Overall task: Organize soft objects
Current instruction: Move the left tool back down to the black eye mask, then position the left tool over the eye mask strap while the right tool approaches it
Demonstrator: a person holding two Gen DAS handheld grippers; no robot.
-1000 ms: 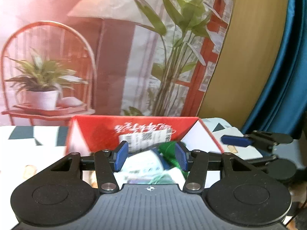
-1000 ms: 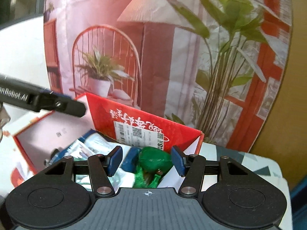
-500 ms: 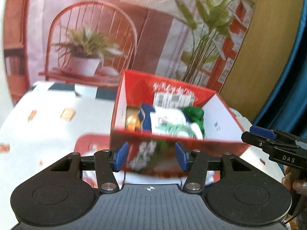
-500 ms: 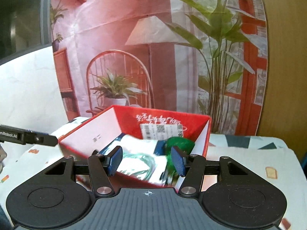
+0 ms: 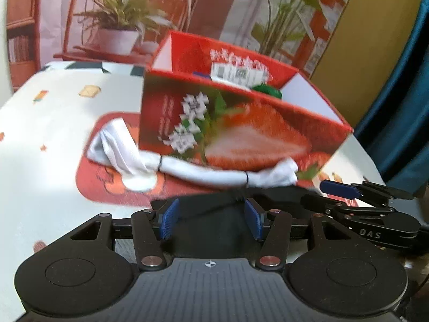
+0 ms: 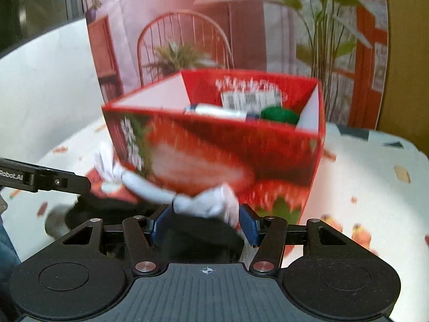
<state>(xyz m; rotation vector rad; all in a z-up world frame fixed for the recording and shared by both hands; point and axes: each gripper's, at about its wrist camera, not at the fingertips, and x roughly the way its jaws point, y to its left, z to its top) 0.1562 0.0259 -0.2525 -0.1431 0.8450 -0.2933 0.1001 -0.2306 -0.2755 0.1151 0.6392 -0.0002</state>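
A white cloth roll [image 5: 203, 171] tied with two black bands lies on the table against the front of the red strawberry box [image 5: 236, 131]. A black cloth [image 5: 214, 209] lies just in front of it. My left gripper [image 5: 211, 221] hangs open over the black cloth, with its pads apart and not pressing on anything. My right gripper [image 6: 203, 226] is open too, with the knotted end of the white roll [image 6: 206, 204] just ahead of its fingertips and the black cloth [image 6: 198, 238] under it. Inside the box [image 6: 214, 147] sit a green soft item [image 6: 278, 114] and a white-and-blue packet [image 6: 214, 110].
The table wears a white patterned tablecloth [image 5: 61, 112], with a red printed patch [image 5: 107, 187] under the white roll. A printed backdrop [image 6: 214, 26] stands behind the box. In the left wrist view the other gripper [image 5: 348, 190] reaches in from the right.
Both grippers pulled back from over the open box and sank to its front side. The white roll and the black cloth came into view. The jaws kept the same width.
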